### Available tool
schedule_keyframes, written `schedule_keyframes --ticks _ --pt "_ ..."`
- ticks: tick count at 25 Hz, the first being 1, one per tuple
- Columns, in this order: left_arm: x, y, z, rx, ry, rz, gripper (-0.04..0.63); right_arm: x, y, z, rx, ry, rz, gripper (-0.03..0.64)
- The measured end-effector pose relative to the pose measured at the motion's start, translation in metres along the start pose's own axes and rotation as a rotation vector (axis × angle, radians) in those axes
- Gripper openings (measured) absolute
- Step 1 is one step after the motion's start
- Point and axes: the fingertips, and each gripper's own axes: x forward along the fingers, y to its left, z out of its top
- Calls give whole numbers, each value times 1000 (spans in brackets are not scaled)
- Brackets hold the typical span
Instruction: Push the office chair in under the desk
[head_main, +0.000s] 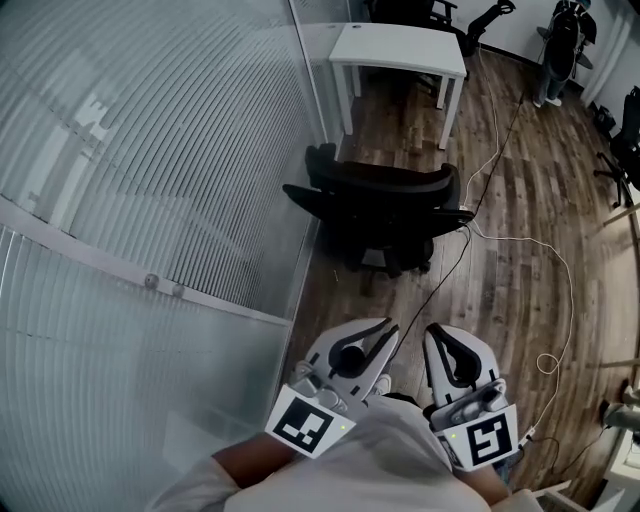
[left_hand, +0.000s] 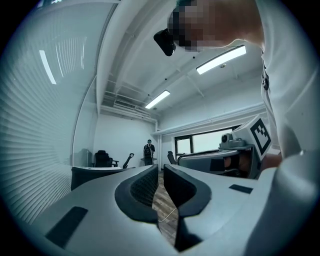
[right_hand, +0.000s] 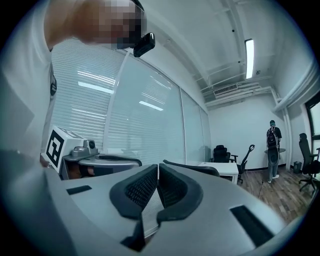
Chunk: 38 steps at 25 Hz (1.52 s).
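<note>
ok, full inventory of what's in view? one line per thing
office chair: one, black, mid-floor, short of the desk, not under it
desk: one, white, far end, beside the partition
glass partition: one, pale and ribbed, along the left
floor: one, brown wood planks
cable: one, white, looping over the floor right of the office chair
spare chairs: at least two, black, far wall and right edge
bystander: one, dark clothes, standing far right
shirt: one, white, bottom centre
left gripper: one, grey-white, bottom centre, jaws shut, empty
right gripper: one, grey-white, beside it, jaws shut, empty
</note>
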Motion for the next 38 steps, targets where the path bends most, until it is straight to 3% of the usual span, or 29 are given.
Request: schedule_keyframes --ticks 3,11,14,18,25,29,38 --pt "10 18 -6 67 47 -33 55 19 -11 -2 -15 11 -23 32" --pt "39 70 -13 133 80 -60 57 65 -42 -11 -83 52 -40 32" --pt "48 92 -17 172 92 -57 57 81 -52 -15 -95 80 -67 34" --pt "59 129 -29 244 129 -38 57 97 -71 -27 -184 139 -82 34" --pt "71 200 -83 367 300 -21 58 124 -117 -68 -408 313 -87 49" --pt "81 237 -117 457 407 -40 123 136 -145 -97 -472 437 -73 108" --pt "88 309 -182 661 704 -76 183 148 -203 -165 -577 685 -40 153"
